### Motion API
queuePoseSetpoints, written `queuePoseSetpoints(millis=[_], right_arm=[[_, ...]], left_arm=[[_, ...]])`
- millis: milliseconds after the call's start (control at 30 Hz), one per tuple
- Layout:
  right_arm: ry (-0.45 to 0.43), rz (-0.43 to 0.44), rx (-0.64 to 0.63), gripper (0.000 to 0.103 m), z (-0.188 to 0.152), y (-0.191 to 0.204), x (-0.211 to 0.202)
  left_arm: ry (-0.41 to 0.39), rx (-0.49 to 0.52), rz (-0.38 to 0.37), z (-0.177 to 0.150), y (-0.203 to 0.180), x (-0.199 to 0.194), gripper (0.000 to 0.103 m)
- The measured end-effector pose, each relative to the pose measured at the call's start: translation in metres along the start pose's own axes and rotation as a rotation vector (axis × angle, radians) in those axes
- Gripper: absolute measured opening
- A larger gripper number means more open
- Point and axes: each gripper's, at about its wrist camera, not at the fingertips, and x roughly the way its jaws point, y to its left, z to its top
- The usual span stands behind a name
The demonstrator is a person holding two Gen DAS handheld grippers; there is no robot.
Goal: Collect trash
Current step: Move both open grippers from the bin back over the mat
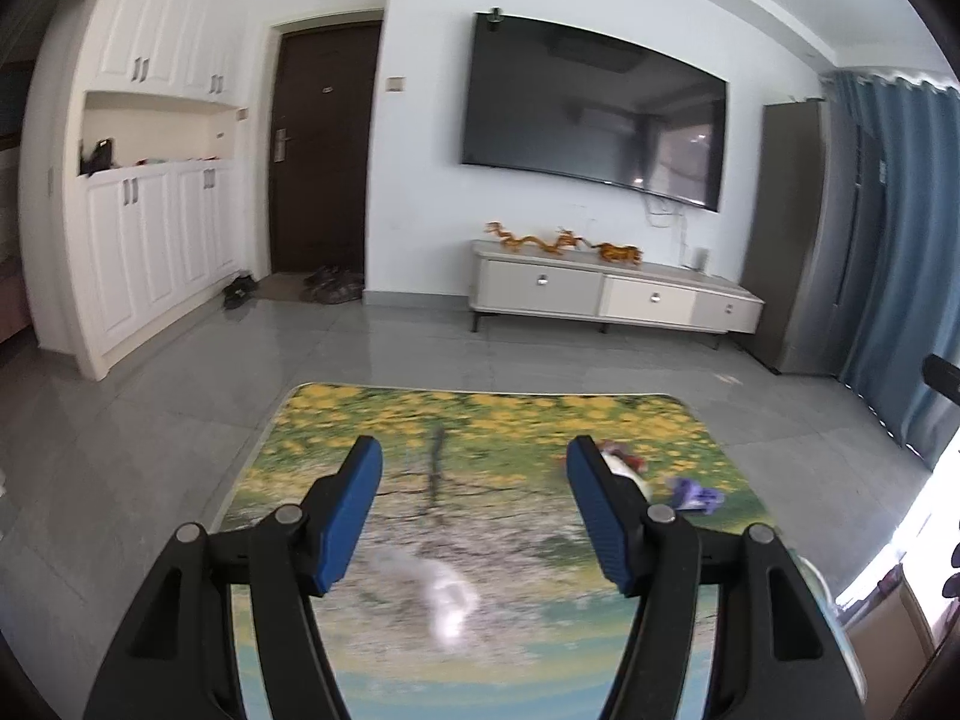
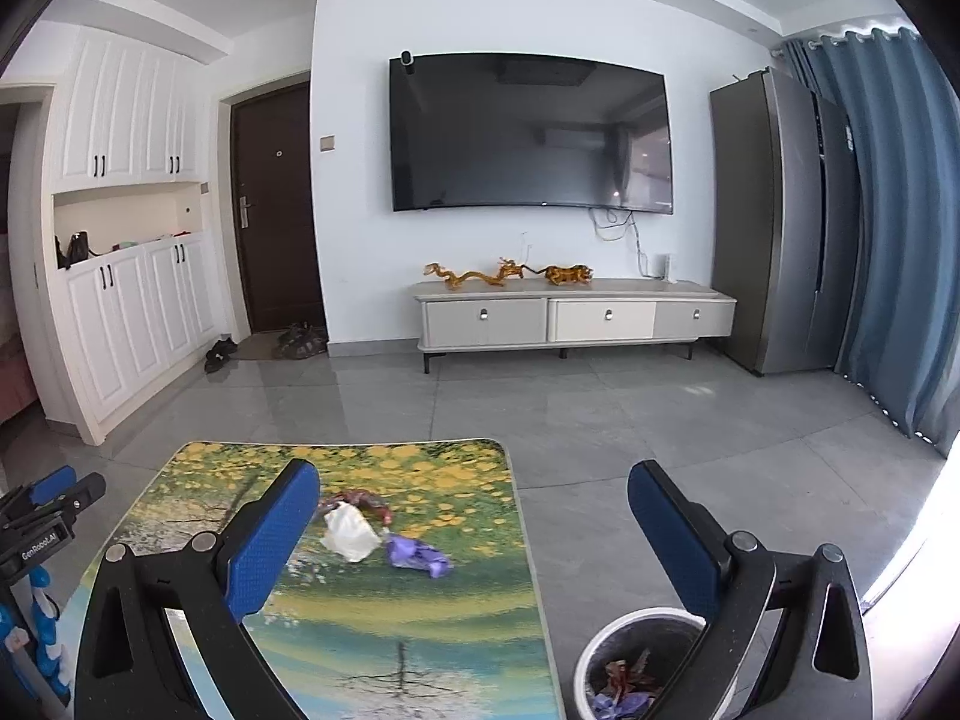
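- Left wrist view: my left claw (image 1: 474, 474) hangs spread wide with nothing between its pads, above the flower-print table (image 1: 372, 420). Beside the right pad, right of centre, lie a white wrapper (image 1: 618, 462) and a purple scrap (image 1: 696, 495).
- Right wrist view: my right claw (image 2: 474, 498) gapes apart, holding nothing. White wrapper (image 2: 351, 531), purple scrap (image 2: 417, 555) and a reddish piece (image 2: 360, 498) lie mid-table, left of centre. The trash bin (image 2: 600, 654), lower right, holds scraps.

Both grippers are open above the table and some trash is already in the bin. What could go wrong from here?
1. The white wad, purple wrapper and reddish scrap lie close together; the right gripper may pinch one and knock the others.
2. The trash bin sits below the table edge, partly behind a right finger; a drop could miss.
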Motion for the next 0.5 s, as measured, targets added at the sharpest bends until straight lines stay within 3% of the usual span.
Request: queuePoseSetpoints(millis=[367, 500], right_arm=[[0.103, 0.066, 0.002, 0.103, -0.011, 0.042, 0.025], [0.135, 0.095, 0.009, 0.103, -0.016, 0.047, 0.035]], left_arm=[[0.031, -0.071, 0.121, -0.015, 0.096, 0.004, 0.063], [0.068, -0.079, 0.073, -0.022, 0.105, 0.014, 0.063]])
